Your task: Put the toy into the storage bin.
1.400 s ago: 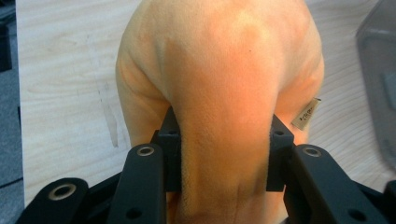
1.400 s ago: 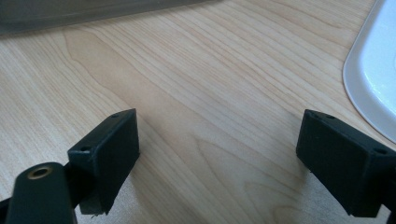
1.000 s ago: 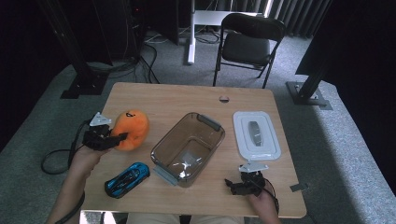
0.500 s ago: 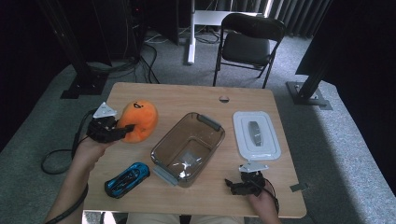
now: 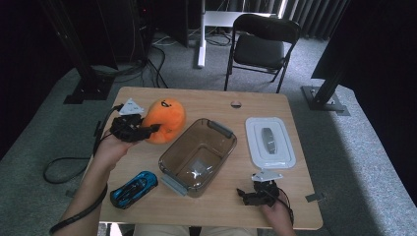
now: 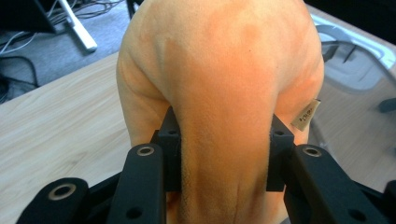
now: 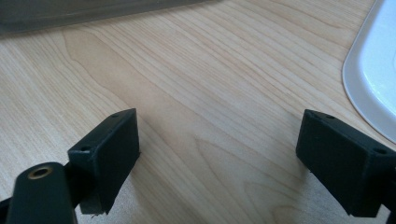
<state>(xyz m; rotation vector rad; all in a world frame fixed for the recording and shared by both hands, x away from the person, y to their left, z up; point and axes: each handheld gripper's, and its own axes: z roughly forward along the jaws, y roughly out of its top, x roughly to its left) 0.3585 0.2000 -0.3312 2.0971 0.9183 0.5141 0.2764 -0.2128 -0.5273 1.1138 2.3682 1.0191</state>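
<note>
Above desk's left side, left gripper [image 5: 147,131] fingers [image 6: 170,154] clamped orange plush toy [image 5: 164,119], held clear of desk [image 5: 211,101]; open brown-tinted container [image 5: 197,156] lay just right of toy. Right gripper [image 5: 244,195] idle near front edge, fingers apart, empty.

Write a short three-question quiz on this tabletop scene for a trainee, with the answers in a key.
1. True or false: the left gripper is shut on the orange plush toy.
2. Which thing lies nearest the near left corner of the table? A) the white lid B) the blue toy car C) the clear brown container
3. How do the jaws of the right gripper stand, and what is between them?

Key
1. True: its pads press into the plush from both sides.
2. B.
3. They stand wide apart, with bare table between them and nothing held.
</note>
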